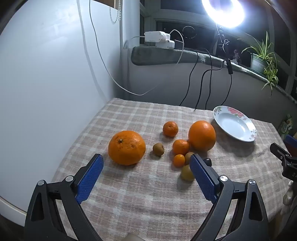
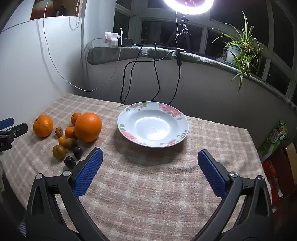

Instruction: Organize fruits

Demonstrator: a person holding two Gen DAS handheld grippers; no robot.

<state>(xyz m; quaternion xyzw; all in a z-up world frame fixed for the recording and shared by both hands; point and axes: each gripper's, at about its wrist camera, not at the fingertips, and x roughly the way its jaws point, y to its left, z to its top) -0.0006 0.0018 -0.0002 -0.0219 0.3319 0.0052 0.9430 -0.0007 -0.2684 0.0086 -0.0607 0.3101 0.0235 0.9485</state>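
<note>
Several fruits lie on the checked cloth: a big orange [image 1: 127,147] [image 2: 43,125], a second big orange [image 1: 202,135] [image 2: 88,127], small mandarins [image 1: 170,129] [image 2: 70,132], a brownish kiwi-like fruit [image 1: 158,149] [image 2: 59,131], yellowish fruits [image 1: 187,172] [image 2: 59,151] and dark plums [image 2: 69,162]. An empty white flowered plate [image 1: 241,112] [image 2: 178,113] stands to their right. My left gripper [image 1: 146,161] is open, empty, just short of the fruits. My right gripper [image 2: 150,157] is open, empty, in front of the plate; it also shows at the edge of the left wrist view [image 1: 282,153].
A white panel [image 1: 46,74] stands along the table's left side. Cables [image 2: 156,74] hang from the windowsill down to the table's back edge. A ring light [image 2: 187,5] and a potted plant [image 2: 239,46] stand on the sill. Boxes [image 2: 278,144] sit beyond the table's right edge.
</note>
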